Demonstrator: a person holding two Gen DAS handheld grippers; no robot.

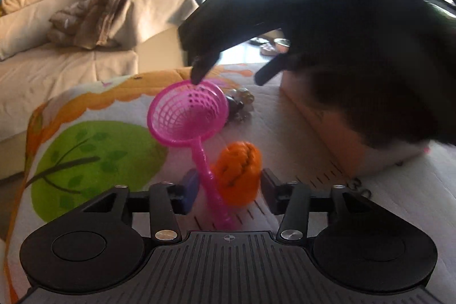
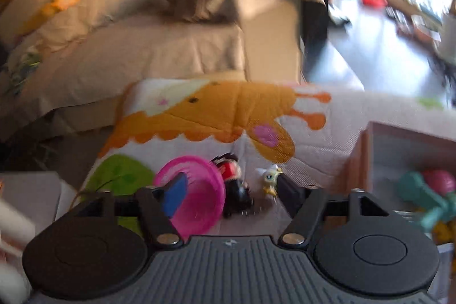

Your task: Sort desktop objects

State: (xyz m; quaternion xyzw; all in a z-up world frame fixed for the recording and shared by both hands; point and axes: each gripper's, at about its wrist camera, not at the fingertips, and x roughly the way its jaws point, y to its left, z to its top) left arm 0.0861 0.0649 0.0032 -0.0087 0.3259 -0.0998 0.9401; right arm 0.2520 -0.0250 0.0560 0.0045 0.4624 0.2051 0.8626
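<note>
- We are at the pick-up step: our left hand-held gripper (image 1: 225, 187) stands wide, holding nothing, with the pink strainer (image 1: 189, 113) handle and orange toy (image 1: 239, 170) between its fingers.
- Our right hand-held gripper (image 2: 228, 190) is also wide, hovering over the strainer bowl and figurines (image 2: 236, 184).
- Next, we judge, the left must close on the handle and carry it to the box (image 2: 399, 150) on its right.

Showing 1 pink strainer (image 1: 188, 111), 1 orange ball (image 1: 238, 173), 2 small figurines (approx., blurry) (image 2: 236, 184), 1 box (image 2: 399, 150).

Window glare, motion blur, fisheye warp
</note>
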